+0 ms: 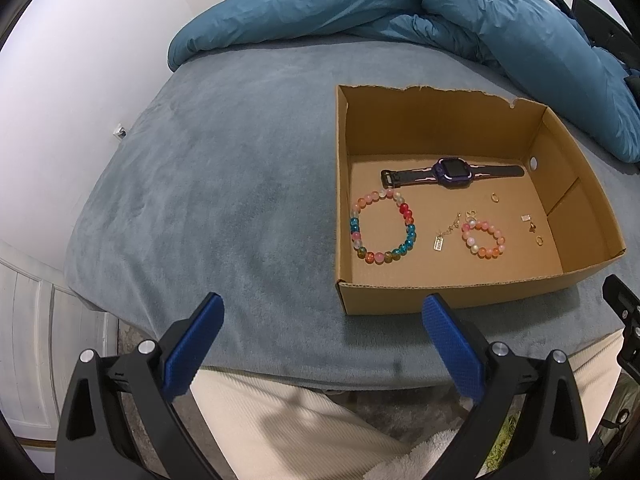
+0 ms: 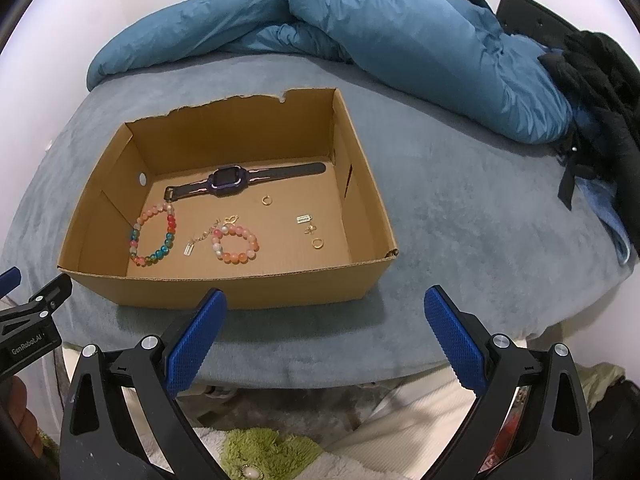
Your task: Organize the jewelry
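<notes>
An open cardboard box [image 1: 452, 302] [image 2: 240, 294] sits on a grey-blue bed. Inside lie a purple watch [image 1: 452, 172] [image 2: 228, 182], a large multicoloured bead bracelet [image 1: 382, 230] [image 2: 154, 238], a small pink bead bracelet [image 1: 484, 238] [image 2: 236, 242] with a gold chain and tag [image 1: 440, 242] [image 2: 189, 249], gold rings [image 1: 496, 197] [image 2: 317, 243] and small charms [image 2: 304, 219]. My left gripper [image 1: 324, 312] hangs open before the box's near left corner, holding nothing. Open and likewise holding nothing, my right gripper [image 2: 326, 308] hovers before the box's near right corner.
A rumpled teal duvet [image 1: 400, 12] [image 2: 360, 40] lies along the back of the bed. Dark clothing [image 2: 600, 88] is piled at the far right. The bed's near edge [image 2: 320, 372] runs just under both grippers, with a cream cloth [image 1: 280, 420] and a green rug [image 2: 264, 456] below.
</notes>
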Motion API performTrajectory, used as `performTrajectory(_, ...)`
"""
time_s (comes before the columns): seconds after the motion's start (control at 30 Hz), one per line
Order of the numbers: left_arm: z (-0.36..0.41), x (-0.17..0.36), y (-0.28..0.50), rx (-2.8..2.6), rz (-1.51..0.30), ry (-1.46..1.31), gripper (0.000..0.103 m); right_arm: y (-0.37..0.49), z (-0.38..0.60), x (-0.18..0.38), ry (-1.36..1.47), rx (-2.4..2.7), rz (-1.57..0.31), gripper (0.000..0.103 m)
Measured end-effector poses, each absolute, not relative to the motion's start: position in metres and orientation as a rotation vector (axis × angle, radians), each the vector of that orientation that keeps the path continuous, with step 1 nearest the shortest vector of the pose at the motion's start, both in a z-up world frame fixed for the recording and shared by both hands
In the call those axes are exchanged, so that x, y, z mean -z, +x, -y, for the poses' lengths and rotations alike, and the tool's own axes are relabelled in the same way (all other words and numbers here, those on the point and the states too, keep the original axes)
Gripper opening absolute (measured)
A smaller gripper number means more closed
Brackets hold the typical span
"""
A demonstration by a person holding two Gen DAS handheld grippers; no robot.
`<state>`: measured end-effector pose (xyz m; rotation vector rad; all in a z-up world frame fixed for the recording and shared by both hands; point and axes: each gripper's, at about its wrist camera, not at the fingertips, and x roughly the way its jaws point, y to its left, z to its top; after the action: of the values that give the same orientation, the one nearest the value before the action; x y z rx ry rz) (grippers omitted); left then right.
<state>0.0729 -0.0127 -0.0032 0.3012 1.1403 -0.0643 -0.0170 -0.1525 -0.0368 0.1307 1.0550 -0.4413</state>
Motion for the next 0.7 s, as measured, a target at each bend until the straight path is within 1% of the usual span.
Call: performTrajectory(0.7,0.0141,0.0021,0.0737,0.061,-1.14,0.297,0.097,-0.0141,0.1517,0.0366,0.119,0.446,-1.051,0.095)
